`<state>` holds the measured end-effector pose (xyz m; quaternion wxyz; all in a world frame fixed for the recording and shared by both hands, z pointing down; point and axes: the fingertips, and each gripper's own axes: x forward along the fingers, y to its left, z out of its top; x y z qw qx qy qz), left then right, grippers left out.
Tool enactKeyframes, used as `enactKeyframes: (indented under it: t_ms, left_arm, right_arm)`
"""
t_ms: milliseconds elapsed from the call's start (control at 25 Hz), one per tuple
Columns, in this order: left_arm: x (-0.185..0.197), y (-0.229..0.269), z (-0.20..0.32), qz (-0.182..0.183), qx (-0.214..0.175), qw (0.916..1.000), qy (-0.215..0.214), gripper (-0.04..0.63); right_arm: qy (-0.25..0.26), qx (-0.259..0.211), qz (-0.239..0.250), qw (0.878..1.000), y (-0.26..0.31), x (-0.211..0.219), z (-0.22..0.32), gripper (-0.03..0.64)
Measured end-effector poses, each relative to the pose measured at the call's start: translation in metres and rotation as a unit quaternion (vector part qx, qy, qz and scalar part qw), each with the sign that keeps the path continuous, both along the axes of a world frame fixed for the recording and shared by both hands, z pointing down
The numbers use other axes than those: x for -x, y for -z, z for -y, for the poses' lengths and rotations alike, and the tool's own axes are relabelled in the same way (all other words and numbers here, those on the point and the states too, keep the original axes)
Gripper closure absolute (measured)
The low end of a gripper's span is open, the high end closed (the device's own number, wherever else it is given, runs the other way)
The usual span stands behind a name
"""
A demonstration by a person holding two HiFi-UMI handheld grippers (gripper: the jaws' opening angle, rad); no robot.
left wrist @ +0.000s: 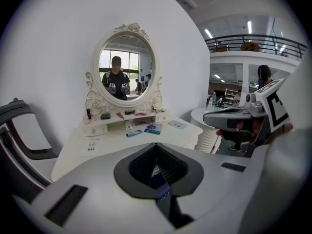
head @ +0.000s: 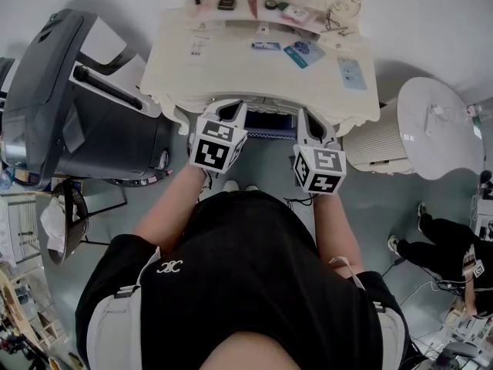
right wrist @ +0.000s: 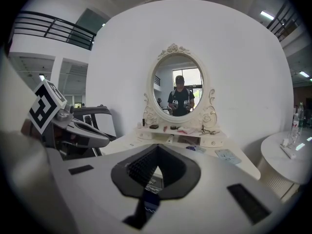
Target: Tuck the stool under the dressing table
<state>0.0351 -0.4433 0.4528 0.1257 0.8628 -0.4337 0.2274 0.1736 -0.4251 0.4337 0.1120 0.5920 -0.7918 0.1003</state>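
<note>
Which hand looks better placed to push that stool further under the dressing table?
Neither clearly. The left tool and right tool, both shut, flank the blue stool evenly at the dressing table's front edge; pushing with both seems likeliest.

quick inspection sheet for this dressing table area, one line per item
surface: cream dressing table, front of top mostly bare
job's things: blue-topped stool just under the table's front edge, between the grippers
clutter: cards and small cosmetics near the mirror
grippers: left gripper and right gripper both shut, tips at the table's edge
cables: white leads on the floor, lower right
surroundings: dark chair left, round white side table right, person's legs beyond
</note>
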Motion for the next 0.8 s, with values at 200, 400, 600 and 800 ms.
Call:
enactKeyframes:
  t_ms: [200,400,600,800]
  left_arm:
    - [0.003,0.002,0.001,-0.002,-0.002,1.0000,0.004,0.588]
    - [0.001,0.003,-0.004,-0.002,-0.006,1.0000,-0.003,0.588]
    - [0.002,0.001,-0.008,-0.001,-0.002,1.0000,-0.005,0.588]
    - [0.007,0.000,-0.011,0.000,0.000,1.0000,-0.004,0.588]
  right_arm:
    - [-0.001,-0.002,-0.004,1.000,0.002,0.000,-0.002,0.606]
    - [-0.004,-0.003,-0.007,1.000,0.002,-0.001,-0.006,0.606]
    - [-0.007,0.004,0.009,1.000,0.000,0.000,-0.008,0.606]
    - [-0.006,0.004,0.013,1.000,0.001,0.004,-0.008,0.606]
